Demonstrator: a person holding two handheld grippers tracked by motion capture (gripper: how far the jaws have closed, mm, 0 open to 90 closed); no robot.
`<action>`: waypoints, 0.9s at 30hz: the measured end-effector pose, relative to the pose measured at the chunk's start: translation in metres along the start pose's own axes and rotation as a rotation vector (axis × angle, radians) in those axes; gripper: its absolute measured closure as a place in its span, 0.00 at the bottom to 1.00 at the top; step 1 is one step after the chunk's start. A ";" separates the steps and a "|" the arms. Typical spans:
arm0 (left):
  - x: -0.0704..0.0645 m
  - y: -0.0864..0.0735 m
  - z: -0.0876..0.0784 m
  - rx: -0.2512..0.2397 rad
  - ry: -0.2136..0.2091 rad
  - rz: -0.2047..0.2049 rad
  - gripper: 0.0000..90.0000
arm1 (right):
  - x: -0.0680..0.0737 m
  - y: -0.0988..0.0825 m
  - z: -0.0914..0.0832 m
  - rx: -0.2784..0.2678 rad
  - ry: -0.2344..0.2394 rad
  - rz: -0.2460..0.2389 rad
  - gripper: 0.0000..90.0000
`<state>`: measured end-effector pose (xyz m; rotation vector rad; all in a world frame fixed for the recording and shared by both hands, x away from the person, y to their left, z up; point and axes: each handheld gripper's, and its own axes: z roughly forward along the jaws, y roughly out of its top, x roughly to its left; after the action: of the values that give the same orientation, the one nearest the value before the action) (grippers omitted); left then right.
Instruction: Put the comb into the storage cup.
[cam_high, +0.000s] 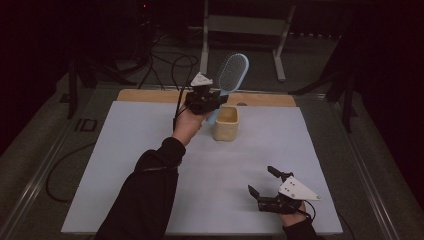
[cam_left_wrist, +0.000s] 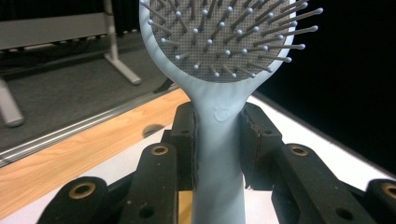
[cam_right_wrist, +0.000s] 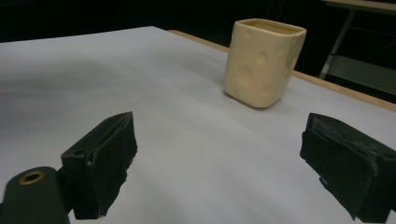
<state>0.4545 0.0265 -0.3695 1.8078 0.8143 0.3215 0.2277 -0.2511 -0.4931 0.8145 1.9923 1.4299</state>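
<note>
We hold hairbrush (cam_left_wrist: 219, 154) in left gripper (cam_high: 204, 100), jaws clamped on handle just below head. Brush long axis near upright, bristle head above our jaws, handle tip hanging below. Cream cup (cam_high: 226, 123) sits just beside and below left gripper, toward right side; handle tip close to its rim. Right gripper (cam_high: 265, 186) rests well apart from cup, jaws wide, nothing between. Left hand nearer; we judge next move lowers handle into cup.
</note>
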 end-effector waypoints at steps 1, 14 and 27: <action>0.000 0.001 0.002 0.000 0.001 0.000 0.78 | 0.000 0.000 0.000 0.000 0.000 0.001 0.11; -0.001 0.003 0.025 -0.073 -0.055 0.015 0.78 | -0.001 -0.001 0.000 -0.007 0.005 0.001 0.11; 0.010 -0.009 0.041 -0.183 -0.052 -0.009 0.78 | -0.001 0.000 -0.001 -0.012 0.016 0.007 0.11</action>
<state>0.4821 0.0054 -0.3950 1.6347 0.7330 0.3311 0.2276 -0.2521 -0.4930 0.8088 1.9924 1.4552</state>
